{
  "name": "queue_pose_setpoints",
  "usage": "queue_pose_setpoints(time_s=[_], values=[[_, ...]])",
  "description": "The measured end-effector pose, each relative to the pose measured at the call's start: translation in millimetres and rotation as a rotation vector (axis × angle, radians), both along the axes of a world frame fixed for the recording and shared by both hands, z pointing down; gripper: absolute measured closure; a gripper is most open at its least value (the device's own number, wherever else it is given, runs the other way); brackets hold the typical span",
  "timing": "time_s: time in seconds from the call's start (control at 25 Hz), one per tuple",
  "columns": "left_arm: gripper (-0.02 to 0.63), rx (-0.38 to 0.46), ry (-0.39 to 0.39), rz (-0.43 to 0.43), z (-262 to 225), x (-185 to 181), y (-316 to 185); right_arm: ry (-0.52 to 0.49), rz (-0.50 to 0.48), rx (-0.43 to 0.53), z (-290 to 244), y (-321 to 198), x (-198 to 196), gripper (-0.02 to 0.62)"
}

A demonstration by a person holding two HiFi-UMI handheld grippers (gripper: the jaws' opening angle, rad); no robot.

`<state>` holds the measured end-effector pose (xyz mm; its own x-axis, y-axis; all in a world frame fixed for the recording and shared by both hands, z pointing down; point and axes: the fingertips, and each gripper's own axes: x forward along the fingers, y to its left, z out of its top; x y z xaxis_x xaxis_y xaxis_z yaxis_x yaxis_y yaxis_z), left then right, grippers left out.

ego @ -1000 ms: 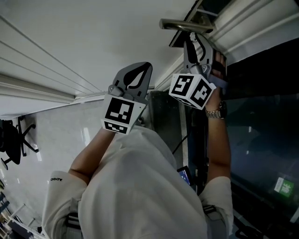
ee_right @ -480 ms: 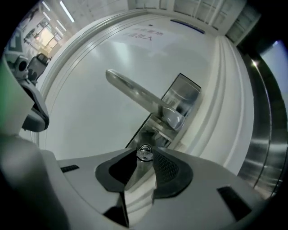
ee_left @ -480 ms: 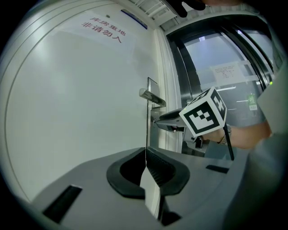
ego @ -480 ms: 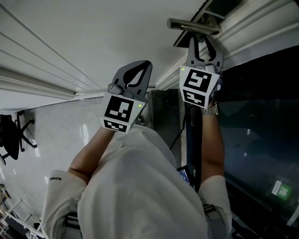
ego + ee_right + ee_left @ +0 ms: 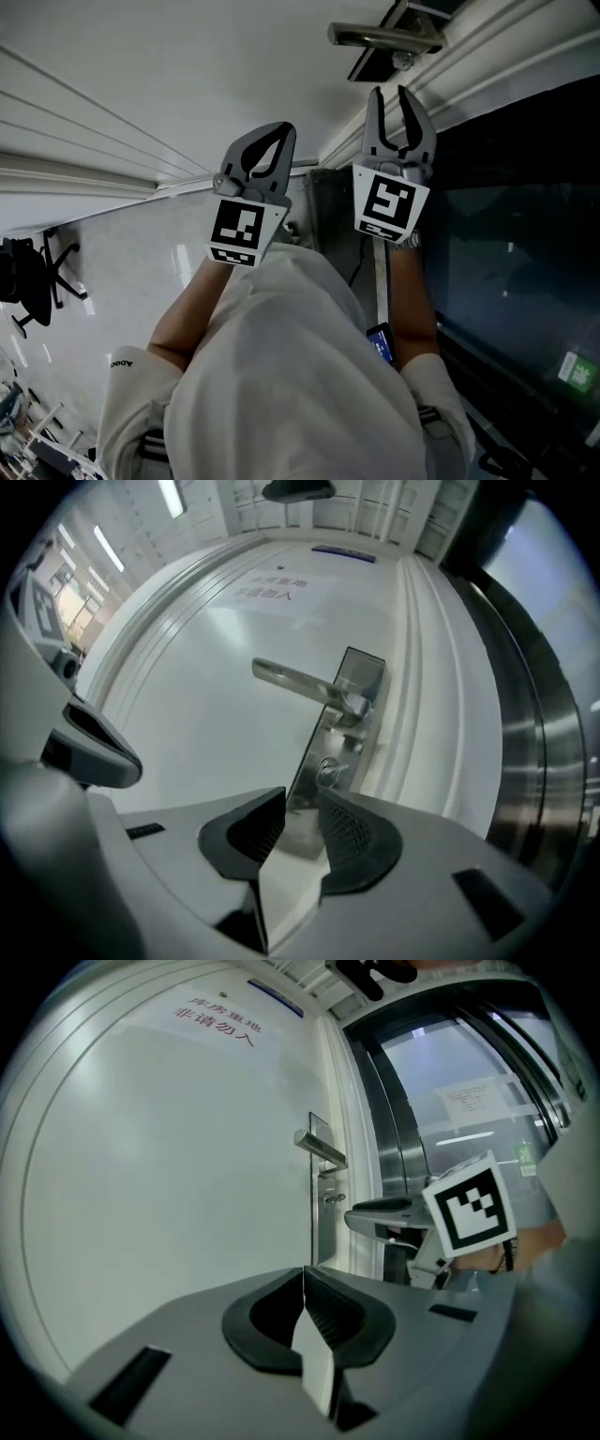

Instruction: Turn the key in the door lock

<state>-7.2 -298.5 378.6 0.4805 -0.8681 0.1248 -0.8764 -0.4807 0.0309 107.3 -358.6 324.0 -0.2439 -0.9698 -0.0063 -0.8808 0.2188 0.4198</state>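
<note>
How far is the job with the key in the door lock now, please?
Done, probably: the right gripper was at the key a second ago and has backed off; whether it turned I cannot tell. In hand: nothing; its jaws, which have just been closing a little, stand apart and empty; the left gripper is shut, off the door. Left: perhaps checking the handle.

Office corridor: white signed door, glass partition, swivel chair, glossy floor.
</note>
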Motion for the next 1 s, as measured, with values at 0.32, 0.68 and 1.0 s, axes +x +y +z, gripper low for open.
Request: queue_pose_setpoints(time_s=[0.32,0.68,1.0], values=[[0.595,-0.046,-0.014,0.014,36,0,19,-0.178,-0.093,-0.264,83,55,-19,0.485],[0.595,-0.138,-0.022,0.104,86,11,51,-0.368,-0.142,-0.449,144,102,-23,0.486],[0.595,-0.184,-0.062,0.194,114,25,61,-0.371,-0.1,-0.527,181,113,-11,0.551]])
